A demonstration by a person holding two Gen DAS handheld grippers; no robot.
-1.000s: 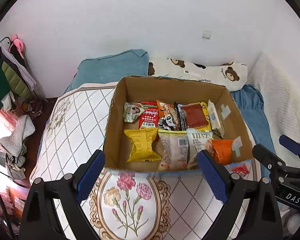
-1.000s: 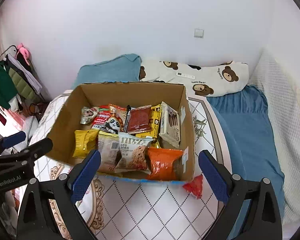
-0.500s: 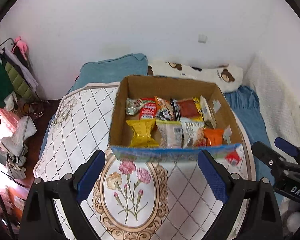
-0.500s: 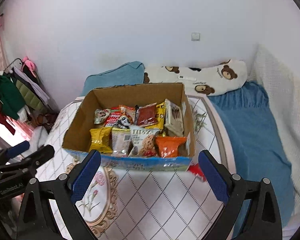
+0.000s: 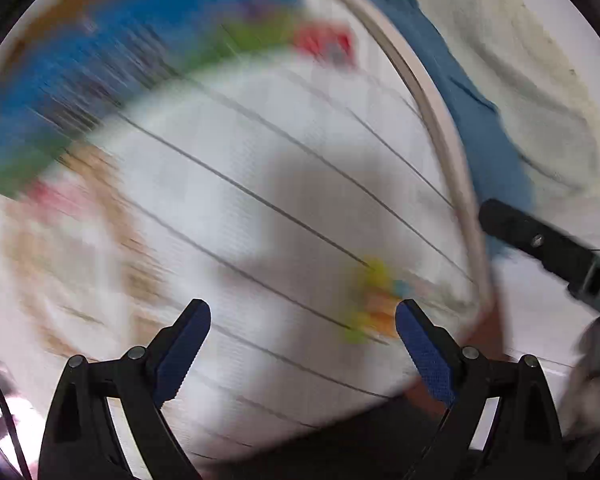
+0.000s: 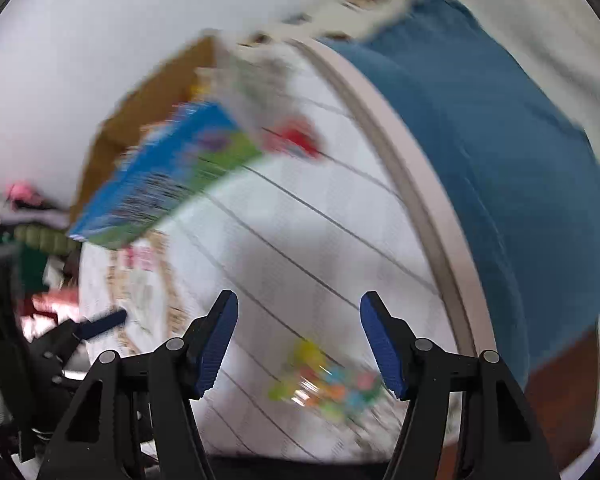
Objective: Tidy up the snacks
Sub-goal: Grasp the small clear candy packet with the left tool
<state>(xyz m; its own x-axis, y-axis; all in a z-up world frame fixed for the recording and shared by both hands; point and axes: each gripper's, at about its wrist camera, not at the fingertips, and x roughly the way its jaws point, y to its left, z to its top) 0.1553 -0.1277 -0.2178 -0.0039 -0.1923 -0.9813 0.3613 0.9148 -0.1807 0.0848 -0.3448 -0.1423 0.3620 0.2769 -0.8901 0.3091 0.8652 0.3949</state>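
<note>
A small multicoloured snack packet (image 6: 326,382) lies on the white quilted mat (image 6: 300,240), low in the right wrist view at about five o'clock, just ahead of the right gripper (image 6: 298,346). That gripper's jaws have just been closing to a middling gap; the packet sits beyond and between the tips, not yet pinched. In the left wrist view the same packet (image 5: 374,304) shows at about four o'clock, next to the right-hand blue pad (image 5: 424,354) of the left gripper (image 5: 302,340), whose jaws stand wide and empty.

A red packet (image 6: 296,140) lies farther up the mat, just beside the corner of the cardboard box (image 6: 172,160) at about eleven o'clock.

The step in hand looks like a pickup of the loose colourful packet. It would go best with the right gripper slowed, centred over the packet and lowered until both pads flank it before the squeeze.

Both views are heavily smeared: the packet's print, shape and exact edges cannot be read, and the box's contents are hidden.
</note>
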